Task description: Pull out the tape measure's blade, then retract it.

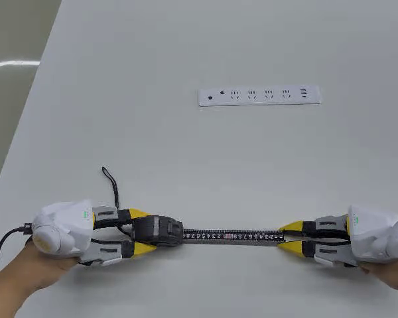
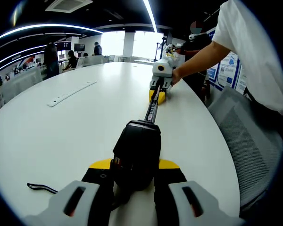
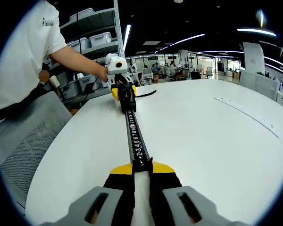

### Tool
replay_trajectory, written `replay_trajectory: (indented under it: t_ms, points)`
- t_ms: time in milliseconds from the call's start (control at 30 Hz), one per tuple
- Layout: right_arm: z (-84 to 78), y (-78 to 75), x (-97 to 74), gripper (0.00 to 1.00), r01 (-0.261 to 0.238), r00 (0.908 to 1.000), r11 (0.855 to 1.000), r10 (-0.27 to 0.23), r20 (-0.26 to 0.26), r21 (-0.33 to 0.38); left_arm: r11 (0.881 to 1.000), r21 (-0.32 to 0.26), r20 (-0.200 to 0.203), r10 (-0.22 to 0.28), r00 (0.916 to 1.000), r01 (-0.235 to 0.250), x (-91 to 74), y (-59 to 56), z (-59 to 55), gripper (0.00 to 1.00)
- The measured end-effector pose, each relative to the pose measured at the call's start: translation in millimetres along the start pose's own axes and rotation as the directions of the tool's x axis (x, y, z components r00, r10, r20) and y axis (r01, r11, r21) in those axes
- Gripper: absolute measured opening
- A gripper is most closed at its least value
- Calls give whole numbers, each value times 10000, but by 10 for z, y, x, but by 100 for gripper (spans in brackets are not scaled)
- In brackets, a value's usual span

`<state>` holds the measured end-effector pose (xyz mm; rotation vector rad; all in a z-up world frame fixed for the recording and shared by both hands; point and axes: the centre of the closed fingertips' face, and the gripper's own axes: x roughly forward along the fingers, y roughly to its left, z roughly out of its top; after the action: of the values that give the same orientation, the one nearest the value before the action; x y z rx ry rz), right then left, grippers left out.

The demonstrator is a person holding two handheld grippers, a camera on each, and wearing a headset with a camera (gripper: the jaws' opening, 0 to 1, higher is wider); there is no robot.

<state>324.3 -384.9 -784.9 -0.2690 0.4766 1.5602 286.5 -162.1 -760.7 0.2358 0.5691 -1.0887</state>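
- Your left gripper (image 1: 146, 231) is clamped on the tape measure (image 2: 137, 151); the black case sits between the two yellow-tipped jaws, low on the table (image 1: 186, 152) near its front edge.
- The blade (image 3: 135, 140) is drawn out of the case and runs straight across the table surface to your right gripper (image 1: 286, 236).
- Your right gripper's jaws are closed together on the far end of the blade. The tip itself is hidden between them, so it seems pinched there, though you cannot see the hook.
- In the head view the two grippers face each other, well apart, with the numbered blade stretched between them.
- A thin black strap (image 1: 111, 182) lies on the table just behind the left gripper, curling away from the case.
- A white power strip (image 1: 259, 96) lies farther back on the table, well apart from the tape measure and both grippers.
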Motion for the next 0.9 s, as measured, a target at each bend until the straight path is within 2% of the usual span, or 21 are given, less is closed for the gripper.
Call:
replay_trajectory:
  t_ms: [900]
  points:
    - [-109,-30,-256,7,257,9996,9994,-260,117,220,10000,-75,-55,-27,10000,26,-1,6,-4,28]
